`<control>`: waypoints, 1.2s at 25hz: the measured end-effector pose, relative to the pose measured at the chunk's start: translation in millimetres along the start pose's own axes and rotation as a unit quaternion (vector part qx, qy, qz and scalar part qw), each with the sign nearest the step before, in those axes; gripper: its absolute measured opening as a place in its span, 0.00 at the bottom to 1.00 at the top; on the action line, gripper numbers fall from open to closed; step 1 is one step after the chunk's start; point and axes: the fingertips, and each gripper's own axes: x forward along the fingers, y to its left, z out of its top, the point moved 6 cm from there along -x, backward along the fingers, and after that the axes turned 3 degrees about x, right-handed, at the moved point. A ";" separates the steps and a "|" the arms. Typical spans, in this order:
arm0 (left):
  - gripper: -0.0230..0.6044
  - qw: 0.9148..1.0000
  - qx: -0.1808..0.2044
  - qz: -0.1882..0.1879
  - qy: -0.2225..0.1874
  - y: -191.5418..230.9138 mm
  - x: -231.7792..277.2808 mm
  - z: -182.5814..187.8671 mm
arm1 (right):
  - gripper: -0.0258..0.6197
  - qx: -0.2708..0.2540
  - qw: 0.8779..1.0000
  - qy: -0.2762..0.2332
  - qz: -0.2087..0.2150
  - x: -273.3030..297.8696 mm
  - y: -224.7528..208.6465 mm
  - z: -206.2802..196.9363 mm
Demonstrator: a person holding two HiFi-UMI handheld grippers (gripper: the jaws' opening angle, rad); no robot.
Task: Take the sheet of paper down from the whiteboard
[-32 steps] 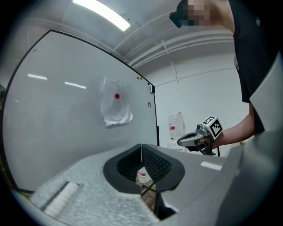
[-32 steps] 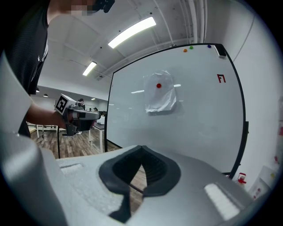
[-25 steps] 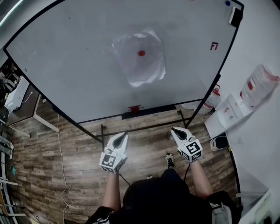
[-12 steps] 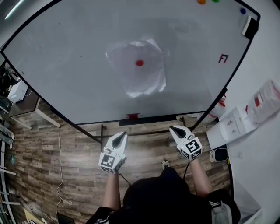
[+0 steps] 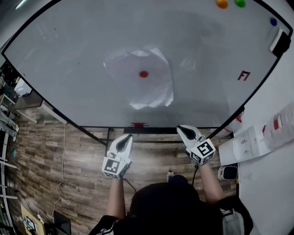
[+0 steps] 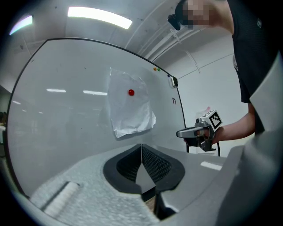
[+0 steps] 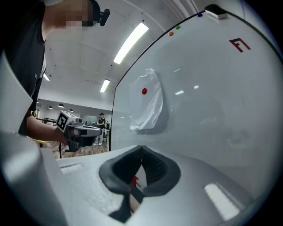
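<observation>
Floor, far left: a white cable (image 5: 62, 174) trails over the wood planks, well apart from the board's stand.
Left gripper (image 5: 127, 137): jaws pressed together, gripping only each other; held level, short of the whiteboard (image 5: 69, 69).
Sheet of paper (image 5: 149, 92): mid-board, pinned by a red magnet (image 5: 144, 74); its crumpled lower edge seems to lift off the surface.
Right gripper (image 5: 180, 128): jaws together, apart from the board.
Top right edge: orange magnet (image 5: 222, 3), green magnet (image 5: 240, 3), eraser (image 5: 280, 42) by the frame.
Open room: bare board surrounds the sheet.
</observation>
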 end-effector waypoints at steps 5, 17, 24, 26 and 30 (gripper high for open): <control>0.06 0.999 0.017 0.027 -0.009 1.0 15.5 17.5 | 0.04 -0.016 0.999 -0.013 0.030 12.8 -20.2 20.4; 0.06 0.996 0.055 0.061 -0.022 -13.2 55.1 49.6 | 0.04 0.029 0.995 -0.027 0.090 34.8 -47.4 59.2; 0.06 0.993 0.092 0.070 -0.029 -14.3 74.1 77.7 | 0.11 0.051 0.994 -0.040 0.091 50.4 -56.5 69.4; 0.06 0.992 0.107 0.067 -0.030 -8.5 80.0 85.1 | 0.12 0.058 0.994 -0.048 0.083 55.5 -58.7 77.2; 0.06 0.991 0.120 0.055 -0.038 7.6 91.3 99.7 | 0.18 0.064 0.994 -0.058 0.066 67.1 -60.1 87.4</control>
